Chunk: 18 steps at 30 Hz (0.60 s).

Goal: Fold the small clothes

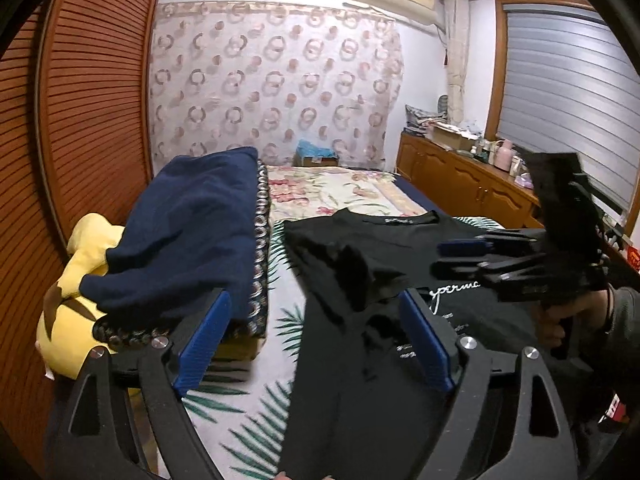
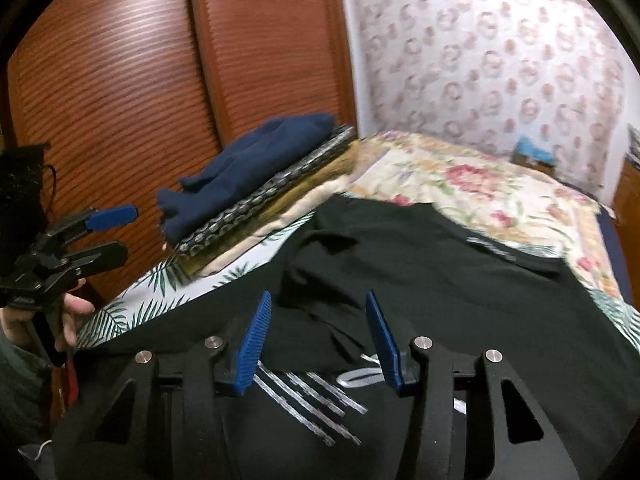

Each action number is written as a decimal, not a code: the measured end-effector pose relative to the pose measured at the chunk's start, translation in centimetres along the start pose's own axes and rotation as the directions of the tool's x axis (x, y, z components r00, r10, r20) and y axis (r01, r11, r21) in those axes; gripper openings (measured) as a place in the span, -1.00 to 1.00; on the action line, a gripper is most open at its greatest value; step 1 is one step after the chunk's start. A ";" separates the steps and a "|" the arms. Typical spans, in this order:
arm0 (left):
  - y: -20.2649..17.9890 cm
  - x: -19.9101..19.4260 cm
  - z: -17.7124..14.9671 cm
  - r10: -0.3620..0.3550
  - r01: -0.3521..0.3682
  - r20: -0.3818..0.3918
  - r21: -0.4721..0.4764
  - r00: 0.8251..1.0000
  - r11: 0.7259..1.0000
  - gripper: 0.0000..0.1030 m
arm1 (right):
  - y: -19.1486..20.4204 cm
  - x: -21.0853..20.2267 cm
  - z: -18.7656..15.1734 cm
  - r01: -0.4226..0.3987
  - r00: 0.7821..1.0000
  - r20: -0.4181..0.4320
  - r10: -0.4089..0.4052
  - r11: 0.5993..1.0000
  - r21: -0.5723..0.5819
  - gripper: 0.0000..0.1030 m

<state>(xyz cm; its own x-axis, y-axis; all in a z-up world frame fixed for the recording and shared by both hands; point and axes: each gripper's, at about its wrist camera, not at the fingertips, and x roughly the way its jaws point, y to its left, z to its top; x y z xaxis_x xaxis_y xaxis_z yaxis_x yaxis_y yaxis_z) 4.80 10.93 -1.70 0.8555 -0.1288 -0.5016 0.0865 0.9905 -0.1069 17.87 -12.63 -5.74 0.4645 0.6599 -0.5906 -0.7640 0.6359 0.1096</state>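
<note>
On the bed [image 1: 248, 376], near side, leaf-print sheet under the work; floral cover takes the far half. Flat, soft, broad surface, so a sensible place to fold.

Black tee [image 2: 420, 264] lies spread across the near right of the bed, collar [image 2: 516, 258] toward the far end, white print toward the near edge. Its left sleeve [image 1: 352, 276] is bunched and lies inward over the body in a loose hump. Judgement: either a first side fold just started or a sleeve that needs flattening; cannot tell which.

Stack [image 1: 188, 236] sits at the far left by the slatted wardrobe [image 1: 80, 120]: navy garment on top, patterned pieces under it. Likely the finished pile, kept clear of the work area. Yellow plush [image 1: 80, 280] lies left of it, partly covered.

Left gripper [image 1: 316, 344]: jaws spread wide, nothing between them, above the tee's left side and aimed at the bunched sleeve. Seen from the right wrist it is raised off the left edge of the bed, clear of cloth.

Right gripper [image 2: 316, 340]: jaws apart, empty, low over the printed chest. No contact with the cloth is visible.

Both tools free, so neither has yet taken a hold; the tee rests on the bed alone.
</note>
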 end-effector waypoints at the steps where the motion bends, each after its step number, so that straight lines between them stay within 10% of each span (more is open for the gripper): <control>1: 0.1 0.0 -0.2 0.002 -0.002 -0.002 -0.002 1.000 1.000 0.67 | 0.0 0.8 0.2 -0.011 1.000 -0.019 0.011 1.000 -0.004 -0.01; 8: 0.5 0.3 -1.2 -0.002 0.002 -0.017 -0.018 1.000 1.000 0.67 | 0.3 6.5 1.9 0.028 0.992 -0.123 -0.033 0.999 -0.041 -0.06; 13: 0.4 0.8 -1.6 -0.011 0.010 -0.034 -0.029 0.999 1.000 0.67 | 0.8 9.0 3.2 0.063 0.985 -0.157 -0.072 0.996 -0.059 -0.85; 18: 0.2 0.7 -1.7 -0.020 0.019 -0.034 -0.036 0.999 0.999 0.67 | 0.0 7.4 3.8 0.059 0.989 -0.131 -0.064 0.997 -0.042 -0.94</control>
<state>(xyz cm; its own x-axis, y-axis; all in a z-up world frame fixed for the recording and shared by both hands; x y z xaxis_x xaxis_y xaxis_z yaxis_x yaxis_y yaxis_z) 4.55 11.00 -3.57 0.8356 -0.1504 -0.5283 0.0842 0.9855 -0.1473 23.05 -6.23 -7.12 0.4496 0.5603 -0.6957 -0.7535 0.6561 0.0414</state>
